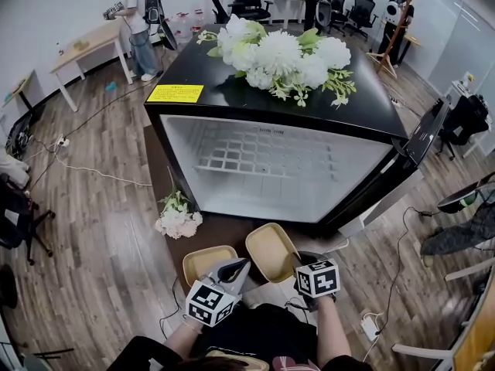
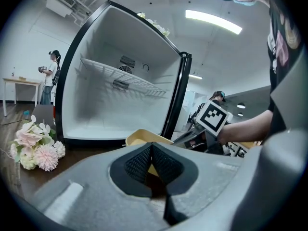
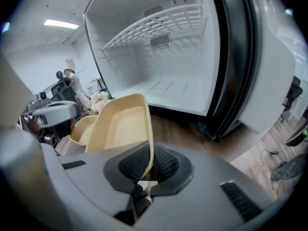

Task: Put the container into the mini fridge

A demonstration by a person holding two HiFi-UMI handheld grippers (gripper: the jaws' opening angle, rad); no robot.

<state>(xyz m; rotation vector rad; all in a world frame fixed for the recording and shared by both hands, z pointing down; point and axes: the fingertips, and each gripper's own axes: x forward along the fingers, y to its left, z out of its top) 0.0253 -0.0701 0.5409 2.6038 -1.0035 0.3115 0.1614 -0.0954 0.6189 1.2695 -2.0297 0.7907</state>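
The mini fridge [image 1: 271, 168] stands open in front of me, its white inside and wire shelf [image 2: 120, 78] bare. Two yellow containers lie on the dark table before it. My right gripper [image 1: 298, 263] is shut on the near rim of the right container [image 3: 120, 124], which tilts up toward the fridge opening [image 3: 163, 57]. The left gripper [image 1: 236, 267] is shut on the rim of the left container [image 1: 203, 261], a strip of yellow showing between its pads [image 2: 139, 165]. In the left gripper view the right gripper's marker cube [image 2: 212, 117] sits just to the right.
The fridge door [image 1: 421, 134] hangs open at the right. White artificial flowers [image 1: 282, 56] lie on the fridge top, and a pink bouquet [image 1: 176, 219] on the table at the left. Cables cross the wooden floor; people and office chairs are far behind.
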